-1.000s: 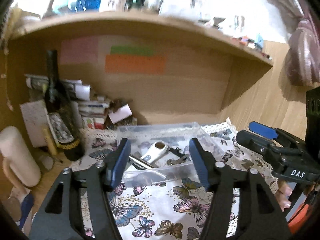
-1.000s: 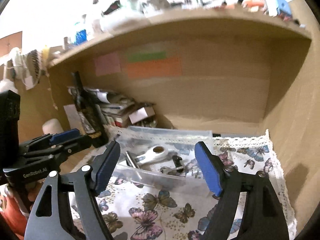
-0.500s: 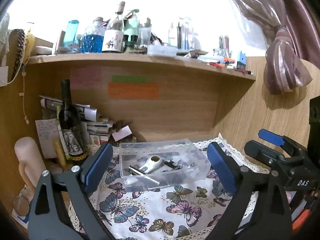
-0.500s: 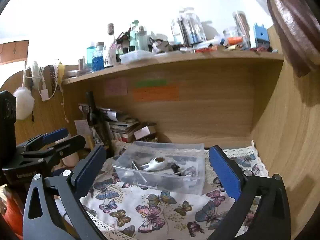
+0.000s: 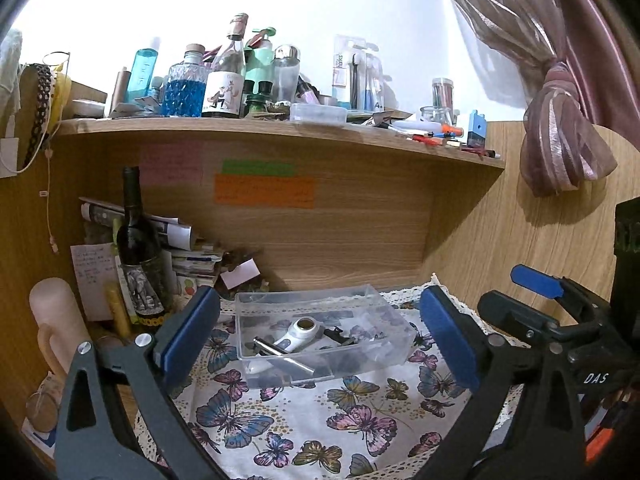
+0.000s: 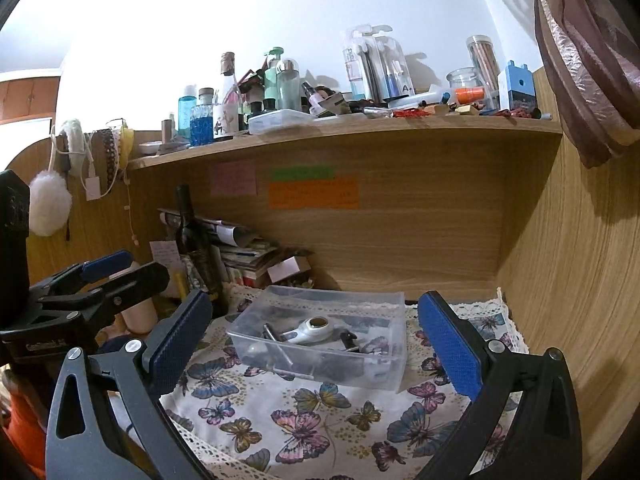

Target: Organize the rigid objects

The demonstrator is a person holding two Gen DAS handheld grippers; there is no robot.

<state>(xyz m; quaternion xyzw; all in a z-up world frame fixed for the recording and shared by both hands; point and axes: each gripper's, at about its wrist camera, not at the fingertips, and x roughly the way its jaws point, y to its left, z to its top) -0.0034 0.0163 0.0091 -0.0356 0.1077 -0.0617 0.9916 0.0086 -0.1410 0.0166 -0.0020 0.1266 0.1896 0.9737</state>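
While both claws, left claw and right claw, hang spread and empty, the clear rigid plastic box of small metal tools rests on the butterfly-print cloth over the worktop; light, slick-walled, probably best gripped by its rim.

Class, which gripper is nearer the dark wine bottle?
Left. The left gripper is in front of the wine bottle, slightly to its right; the right gripper is further right, beyond the left one.

One clear bin, one wine bottle, three wall notes
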